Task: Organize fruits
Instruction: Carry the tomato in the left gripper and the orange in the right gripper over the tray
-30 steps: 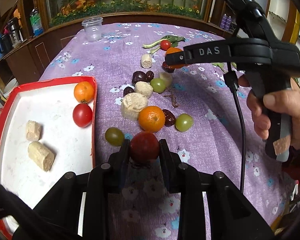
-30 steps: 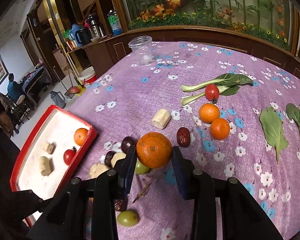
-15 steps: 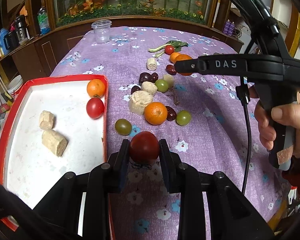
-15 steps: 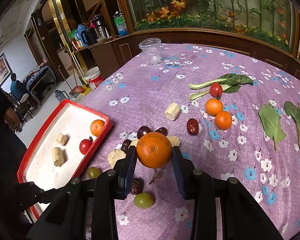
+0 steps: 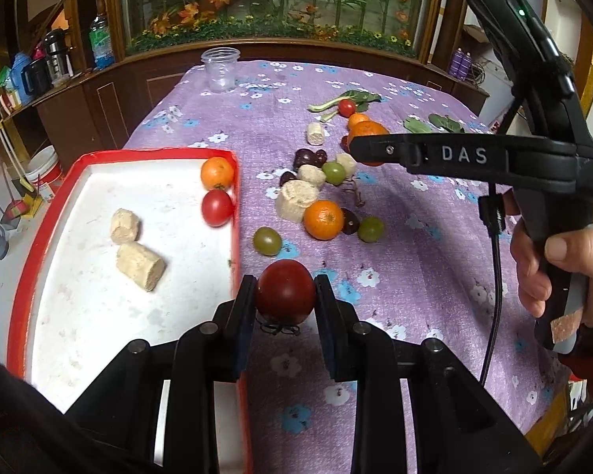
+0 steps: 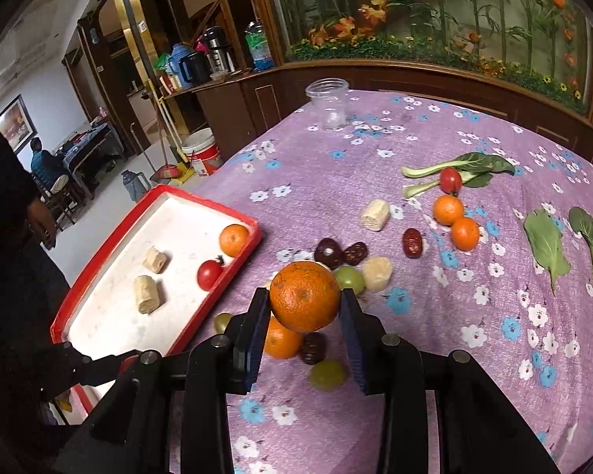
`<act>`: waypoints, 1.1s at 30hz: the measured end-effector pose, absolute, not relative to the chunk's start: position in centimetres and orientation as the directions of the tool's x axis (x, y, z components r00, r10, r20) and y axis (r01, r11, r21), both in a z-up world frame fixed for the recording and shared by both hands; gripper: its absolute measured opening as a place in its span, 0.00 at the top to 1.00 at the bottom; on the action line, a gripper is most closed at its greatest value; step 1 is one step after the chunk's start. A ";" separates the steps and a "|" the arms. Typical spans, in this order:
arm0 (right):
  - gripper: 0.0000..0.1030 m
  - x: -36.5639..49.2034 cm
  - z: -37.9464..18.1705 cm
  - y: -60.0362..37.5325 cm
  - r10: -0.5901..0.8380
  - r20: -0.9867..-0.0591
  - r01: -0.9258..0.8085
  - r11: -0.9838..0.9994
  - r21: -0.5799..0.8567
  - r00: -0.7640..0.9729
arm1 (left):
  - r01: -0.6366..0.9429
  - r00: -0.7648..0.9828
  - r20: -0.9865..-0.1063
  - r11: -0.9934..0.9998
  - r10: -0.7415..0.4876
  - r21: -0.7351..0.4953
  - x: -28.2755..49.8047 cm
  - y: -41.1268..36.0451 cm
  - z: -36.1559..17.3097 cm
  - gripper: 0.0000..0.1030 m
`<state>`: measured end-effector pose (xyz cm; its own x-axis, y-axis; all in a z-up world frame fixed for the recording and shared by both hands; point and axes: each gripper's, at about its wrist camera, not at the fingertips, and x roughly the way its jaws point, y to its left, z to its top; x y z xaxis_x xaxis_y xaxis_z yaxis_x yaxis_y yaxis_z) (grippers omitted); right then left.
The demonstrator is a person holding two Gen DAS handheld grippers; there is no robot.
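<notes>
While you hold both tools up over the table, the only letters you can read are "DAS" (image 5: 464,154), white on the black side of your right gripper (image 6: 304,330). Your left gripper (image 5: 285,302) is squeezed on a dark red tomato (image 5: 285,291), one pad on each side, and the tomato hangs just past the right edge of the red tray (image 5: 43,233). Your right gripper is squeezed on a big orange (image 6: 304,296), held up above the pile of food on the cloth. Inside the tray, on its white floor, sit a small orange (image 5: 217,173) and a red tomato (image 5: 216,207) near the right wall, touching each other, and two pale corn pieces (image 5: 132,247) more in the middle. On the purple flowered cloth (image 6: 474,355) beside the tray lie green grapes (image 5: 267,241), another orange (image 5: 323,219), dark dates (image 6: 328,252) and more corn pieces (image 5: 297,205), all close together. Farther back are two small oranges (image 6: 456,221), a little tomato (image 6: 450,179) resting on green leaves (image 6: 470,166), and more leaves (image 6: 545,249) off to the right. A clear plastic cup (image 6: 330,104) stands near the far edge. Behind the table you see a wooden cabinet (image 6: 233,106) with bottles and jugs on top, and a glass case full of plants and orange flowers (image 6: 435,19). A person sits far back in the room (image 6: 45,166).
</notes>
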<state>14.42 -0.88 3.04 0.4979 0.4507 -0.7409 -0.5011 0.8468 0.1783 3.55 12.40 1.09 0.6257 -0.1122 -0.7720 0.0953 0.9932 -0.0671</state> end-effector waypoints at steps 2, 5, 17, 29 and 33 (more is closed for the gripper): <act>0.65 14.1 3.2 -0.3 0.457 -0.740 -0.512 0.841 0.178 0.494 | 0.085 0.627 -0.772 0.994 -0.105 -0.066 3.4 12.9 1.1 0.75; 0.65 13.8 3.4 0.7 0.467 -0.738 -0.527 0.831 0.178 0.488 | 0.068 0.629 -0.771 0.996 -0.094 -0.065 3.1 13.8 1.2 0.75; 0.65 12.8 3.6 5.5 0.511 -0.737 -0.592 0.784 0.188 0.443 | -0.016 0.629 -0.776 0.997 -0.050 -0.077 2.6 17.9 0.5 0.75; 0.65 13.2 2.0 10.3 0.534 -0.758 -0.634 0.744 0.210 0.374 | -0.096 0.618 -0.786 0.991 -0.014 -0.093 3.2 22.4 -0.6 0.75; 0.65 13.4 1.1 11.8 0.533 -0.770 -0.640 0.737 0.217 0.352 | -0.117 0.610 -0.793 0.988 -0.004 -0.095 3.4 23.7 -1.1 0.75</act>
<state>13.44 11.75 1.10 0.3523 0.5326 -0.7696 -0.6396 0.7373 0.2175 3.43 23.65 -1.13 0.6098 -0.0040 -0.7925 -0.1174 0.9885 -0.0954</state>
